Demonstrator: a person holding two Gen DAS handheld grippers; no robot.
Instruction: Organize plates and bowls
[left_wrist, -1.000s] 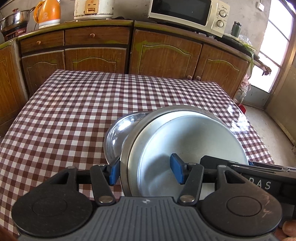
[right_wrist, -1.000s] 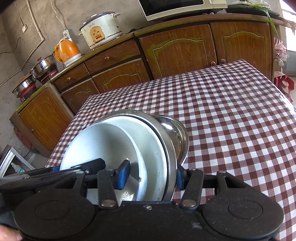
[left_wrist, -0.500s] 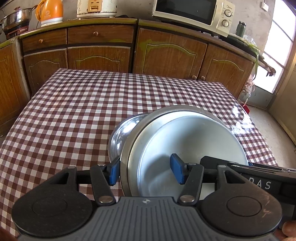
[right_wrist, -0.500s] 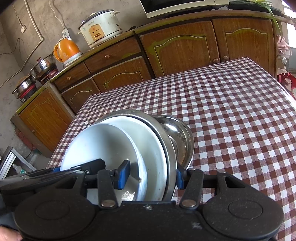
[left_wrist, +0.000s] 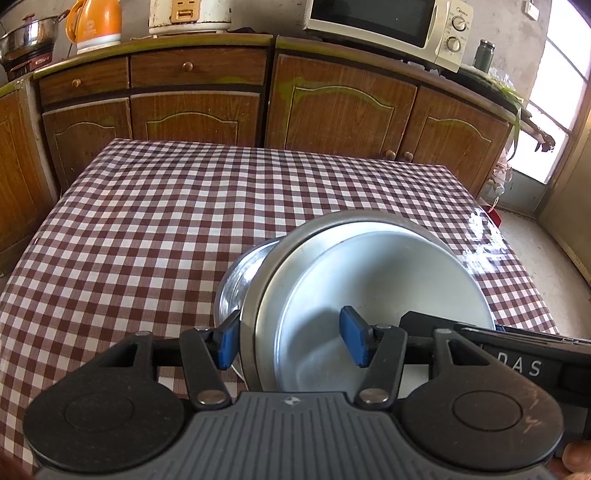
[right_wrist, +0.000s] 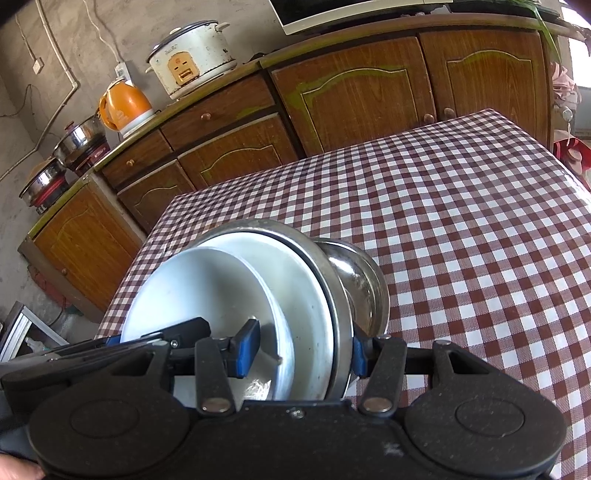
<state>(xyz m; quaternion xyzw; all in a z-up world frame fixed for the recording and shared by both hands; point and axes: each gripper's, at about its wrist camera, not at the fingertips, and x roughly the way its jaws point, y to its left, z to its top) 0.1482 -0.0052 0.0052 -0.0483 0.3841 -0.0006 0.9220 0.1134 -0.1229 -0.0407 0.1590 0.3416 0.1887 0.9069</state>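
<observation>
A table in a red-checked tablecloth stands before wooden cabinets; above them a microwave, rice cooker and orange kettle; bright window right of them.

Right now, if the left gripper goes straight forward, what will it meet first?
The left gripper already straddles the plates, so it can hardly advance; beyond them lies only the checkered tablecloth.

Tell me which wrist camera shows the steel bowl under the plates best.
Right wrist view: the steel bowl shows its shiny curved wall and rim beside the plates. The left wrist view gives only a sliver behind the plates' rim.
</observation>
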